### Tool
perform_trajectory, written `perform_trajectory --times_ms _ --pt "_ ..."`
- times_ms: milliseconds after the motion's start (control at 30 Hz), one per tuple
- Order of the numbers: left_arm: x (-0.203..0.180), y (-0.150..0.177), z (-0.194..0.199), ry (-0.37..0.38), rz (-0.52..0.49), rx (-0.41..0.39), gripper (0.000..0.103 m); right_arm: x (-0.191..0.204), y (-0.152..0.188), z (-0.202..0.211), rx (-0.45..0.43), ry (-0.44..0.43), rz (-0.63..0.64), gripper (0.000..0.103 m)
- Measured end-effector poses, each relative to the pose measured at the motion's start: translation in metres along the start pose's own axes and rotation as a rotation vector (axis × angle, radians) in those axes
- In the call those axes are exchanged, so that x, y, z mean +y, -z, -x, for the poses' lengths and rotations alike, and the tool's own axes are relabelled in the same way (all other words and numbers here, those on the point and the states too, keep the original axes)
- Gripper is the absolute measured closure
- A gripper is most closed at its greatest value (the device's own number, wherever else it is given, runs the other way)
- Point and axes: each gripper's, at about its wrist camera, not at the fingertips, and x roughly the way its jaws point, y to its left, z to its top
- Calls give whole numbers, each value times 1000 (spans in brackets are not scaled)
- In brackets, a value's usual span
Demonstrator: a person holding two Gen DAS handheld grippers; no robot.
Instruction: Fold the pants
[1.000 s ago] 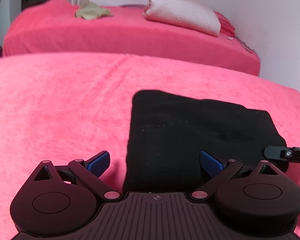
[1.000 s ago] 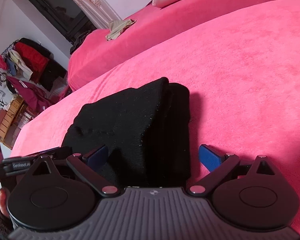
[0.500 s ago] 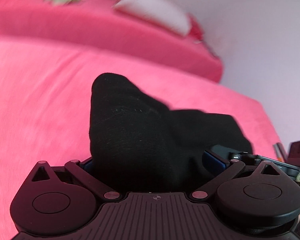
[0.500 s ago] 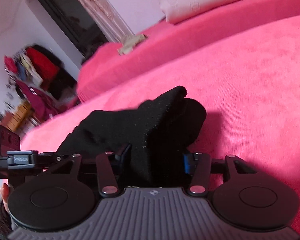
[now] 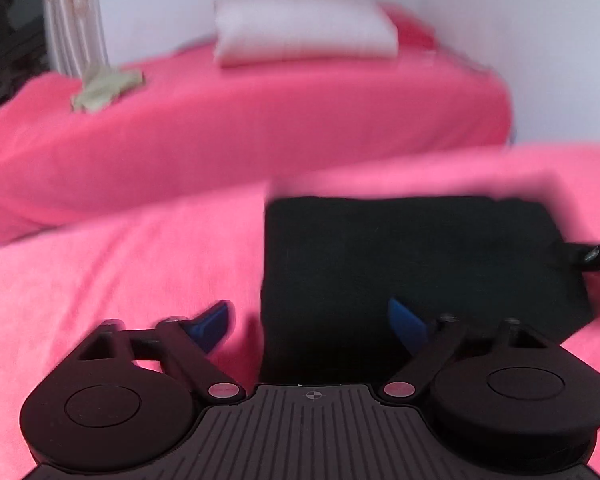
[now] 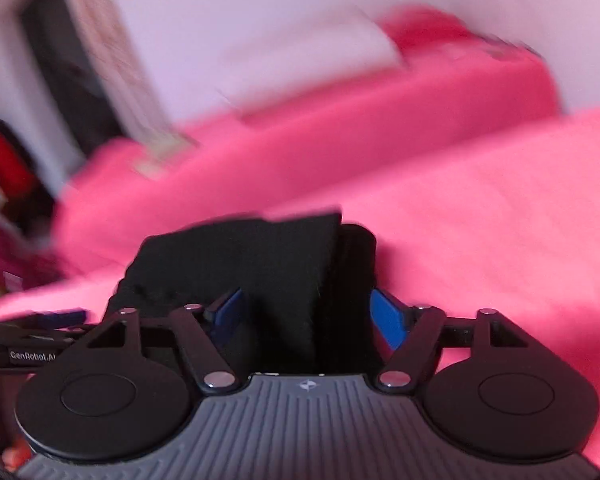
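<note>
The folded black fabric pants lie as a flat, squarish bundle on the near pink plush-covered bed, their left edge running up between your left pads. Judge them soft and limp, light, not slippery on the plush — layers will slide over one another, so take hold at a folded edge or corner and pinch through every layer.

Your left hand-held gripper points downward over the bundle's near left corner, blue pads spread and pressing on nothing: released. Your right hand-held gripper tilts down at the bundle's near right side, where stacked edges rise between its blue fingers. Its jaws have just been opening, the cloth between them but no longer pinched — released. Both views are motion-blurred.
</note>
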Motion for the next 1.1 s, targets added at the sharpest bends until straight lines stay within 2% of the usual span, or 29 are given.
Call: perform_trajectory --times_ms 33,67,100,133,200,267,333,500,600,700,800,933,1033,1100 --pt "2 4 4 -1 12 -31 0 -11 4 3 -22 -33 -50 24" --pt "4 4 7 -1 14 -39 0 -20 6 6 -36 -52 -88 23" --pt "6 6 12 7 17 -42 0 -29 6 8 -40 -56 -114 17" --pt "7 5 15 6 21 -45 0 -36 5 11 -44 -45 -134 13" --pt "12 8 28 -3 28 -54 0 -47 7 19 -54 -15 -187 13" --pt "14 8 43 -26 39 -68 0 -49 9 31 -70 21 -245 13" --pt "15 14 54 -47 38 -76 0 -43 16 46 -102 27 -265 7" --pt "23 29 61 -54 81 -69 0 7 43 66 -162 65 -134 2" --pt "20 45 65 -99 92 -50 0 43 60 63 -145 86 -34 1" --pt "19 60 67 -106 125 -56 0 72 77 56 -121 146 56 0" --pt "20 76 64 -88 167 -52 0 83 92 43 -102 192 95 0" --pt "17 80 55 -113 116 -34 0 89 109 35 -68 209 165 0" --pt "21 78 56 -105 121 -51 0 95 111 40 -107 205 205 0" --pt "24 77 57 -88 125 -59 0 97 113 39 -99 199 220 0"
